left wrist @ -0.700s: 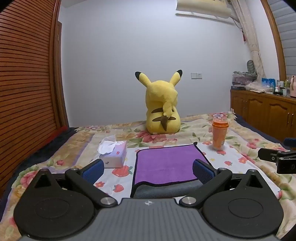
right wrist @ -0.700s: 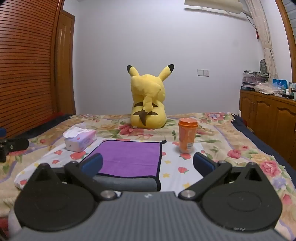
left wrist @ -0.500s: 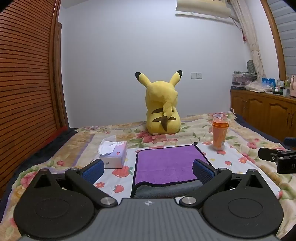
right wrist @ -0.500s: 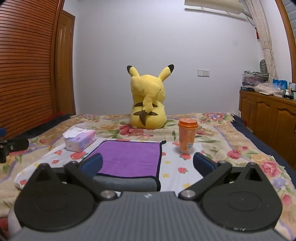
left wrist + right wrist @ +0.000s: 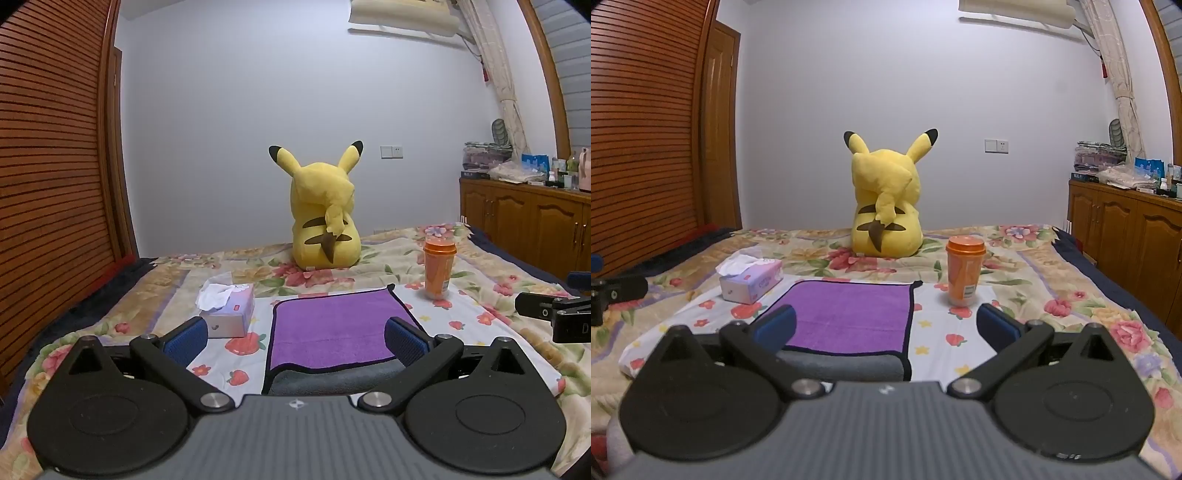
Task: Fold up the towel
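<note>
A purple towel (image 5: pixel 332 328) with black trim and a grey underside lies folded flat on the floral bedspread; it also shows in the right wrist view (image 5: pixel 849 314). My left gripper (image 5: pixel 295 341) is open and empty, hovering just short of the towel's near edge. My right gripper (image 5: pixel 886 326) is open and empty, over the towel's near right corner. The right gripper's tip shows at the right edge of the left wrist view (image 5: pixel 550 315), and the left gripper's tip at the left edge of the right wrist view (image 5: pixel 617 290).
A tissue box (image 5: pixel 229 314) stands left of the towel. An orange lidded cup (image 5: pixel 439 271) stands at its far right. A yellow plush toy (image 5: pixel 325 221) sits behind. A wooden cabinet (image 5: pixel 535 229) runs along the right, a slatted wooden wall (image 5: pixel 55 184) along the left.
</note>
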### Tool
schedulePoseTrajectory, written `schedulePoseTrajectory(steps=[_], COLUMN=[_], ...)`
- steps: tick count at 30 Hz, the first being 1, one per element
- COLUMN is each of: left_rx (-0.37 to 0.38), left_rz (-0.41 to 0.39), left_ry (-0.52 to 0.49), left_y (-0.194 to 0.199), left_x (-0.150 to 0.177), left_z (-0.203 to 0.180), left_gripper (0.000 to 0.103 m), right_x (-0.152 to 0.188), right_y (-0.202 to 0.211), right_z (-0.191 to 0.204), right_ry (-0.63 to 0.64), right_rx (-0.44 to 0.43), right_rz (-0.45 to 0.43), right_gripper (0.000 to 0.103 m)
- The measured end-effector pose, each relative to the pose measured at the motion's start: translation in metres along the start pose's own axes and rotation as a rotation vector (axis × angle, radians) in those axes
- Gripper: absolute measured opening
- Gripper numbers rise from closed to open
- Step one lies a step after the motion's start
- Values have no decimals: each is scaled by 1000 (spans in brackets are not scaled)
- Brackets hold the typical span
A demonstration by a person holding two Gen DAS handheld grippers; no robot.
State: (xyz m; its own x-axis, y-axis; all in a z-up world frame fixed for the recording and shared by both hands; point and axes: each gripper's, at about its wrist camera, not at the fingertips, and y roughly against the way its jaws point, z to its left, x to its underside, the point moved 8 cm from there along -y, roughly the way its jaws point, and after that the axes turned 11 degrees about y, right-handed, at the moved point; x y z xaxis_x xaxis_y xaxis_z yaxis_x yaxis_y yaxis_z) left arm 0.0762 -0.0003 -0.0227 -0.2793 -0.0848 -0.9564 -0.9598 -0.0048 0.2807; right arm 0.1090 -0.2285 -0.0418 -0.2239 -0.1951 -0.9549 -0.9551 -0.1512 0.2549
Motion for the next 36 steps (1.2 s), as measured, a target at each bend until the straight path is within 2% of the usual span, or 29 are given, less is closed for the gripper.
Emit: schedulePoseTrajectory(steps=[36], left_rx=[-3], left_rz=[-3], left_ry=[-10], left_y=[0], left_x=[0], left_z=[-1], left_gripper=[103], right_x=[-2], right_y=[1], right_z=[-2], right_ry=[-8], right_rx=[1], right_rz=[-1], right_gripper=[103])
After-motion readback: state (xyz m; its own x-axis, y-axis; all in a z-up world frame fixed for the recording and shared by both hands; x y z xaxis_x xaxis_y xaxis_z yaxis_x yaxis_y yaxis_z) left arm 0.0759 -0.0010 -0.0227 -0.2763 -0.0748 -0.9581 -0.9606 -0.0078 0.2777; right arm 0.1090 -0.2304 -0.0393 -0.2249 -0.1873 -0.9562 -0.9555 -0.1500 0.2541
